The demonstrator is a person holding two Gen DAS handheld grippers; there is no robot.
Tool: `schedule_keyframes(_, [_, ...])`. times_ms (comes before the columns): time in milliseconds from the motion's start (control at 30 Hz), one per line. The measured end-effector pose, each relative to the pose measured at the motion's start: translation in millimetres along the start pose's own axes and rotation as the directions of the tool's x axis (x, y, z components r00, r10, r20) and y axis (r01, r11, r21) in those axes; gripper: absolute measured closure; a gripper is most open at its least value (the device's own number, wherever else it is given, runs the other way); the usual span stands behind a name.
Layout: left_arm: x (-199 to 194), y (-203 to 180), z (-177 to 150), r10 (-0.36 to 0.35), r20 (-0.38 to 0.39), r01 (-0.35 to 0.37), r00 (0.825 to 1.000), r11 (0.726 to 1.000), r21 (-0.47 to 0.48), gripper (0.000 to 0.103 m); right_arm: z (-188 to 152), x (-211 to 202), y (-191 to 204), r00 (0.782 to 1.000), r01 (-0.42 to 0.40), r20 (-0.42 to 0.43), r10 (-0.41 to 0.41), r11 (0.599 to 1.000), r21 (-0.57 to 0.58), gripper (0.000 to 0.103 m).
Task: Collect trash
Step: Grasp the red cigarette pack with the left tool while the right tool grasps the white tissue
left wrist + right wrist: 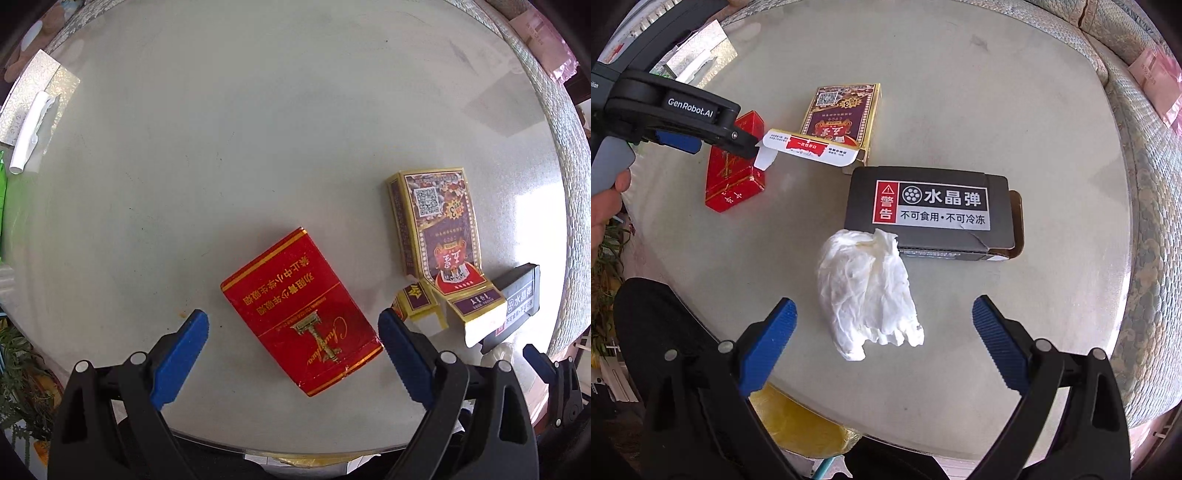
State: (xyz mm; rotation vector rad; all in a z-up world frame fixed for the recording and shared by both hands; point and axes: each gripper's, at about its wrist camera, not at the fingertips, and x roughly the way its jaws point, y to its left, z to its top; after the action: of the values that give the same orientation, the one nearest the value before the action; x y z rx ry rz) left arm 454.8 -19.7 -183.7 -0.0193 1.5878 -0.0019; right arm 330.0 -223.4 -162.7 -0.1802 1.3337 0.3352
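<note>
Surface: pale round table
Tissue: white, crumpled, touching grey box
Left claw: wide open, empty, straddling red pack
Right claw: wide open, empty, around tissue

I see four bits of trash close together. The red pack lies flat. Near it the purple and gold box lies flat too, with its end flaps torn open. The grey box lies flat, one end open. The crumpled white tissue touches its front edge.

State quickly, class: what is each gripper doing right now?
Left gripper: open, fingers either side of the red pack.
Right gripper: open over the crumpled tissue.
</note>
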Motion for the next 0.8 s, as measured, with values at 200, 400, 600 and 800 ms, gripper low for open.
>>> schedule_keyframes(200, [13.4, 6.6, 7.2, 0.0, -0.01, -0.001, 1.0, 1.0, -0.028, 0.012, 1.1, 9.4, 1.7, 1.0, 0.006, 0.015, -0.006, 1.0, -0.026, 0.009])
schedule_keyframes(400, [26.3, 14.6, 15.6, 0.011, -0.029, -0.012, 1.0, 0.998, -0.056, 0.012, 0.2, 16.0, 6.6, 1.0, 0.013, 0.021, -0.012, 0.999, -0.038, 0.028])
schedule_keyframes(600, [29.7, 27.7, 20.3, 0.002, -0.026, -0.004, 1.0, 0.997, -0.075, 0.013, -0.5, 16.2, 9.9, 0.998, 0.043, 0.039, -0.042, 0.998, -0.046, 0.049])
schedule_keyframes(800, [24.5, 16.1, 15.3, 0.004, -0.013, -0.004, 1.0, 0.999, -0.034, 0.034, 0.8, 12.0, 6.0, 0.998, 0.049, 0.036, -0.048, 0.998, -0.037, 0.074])
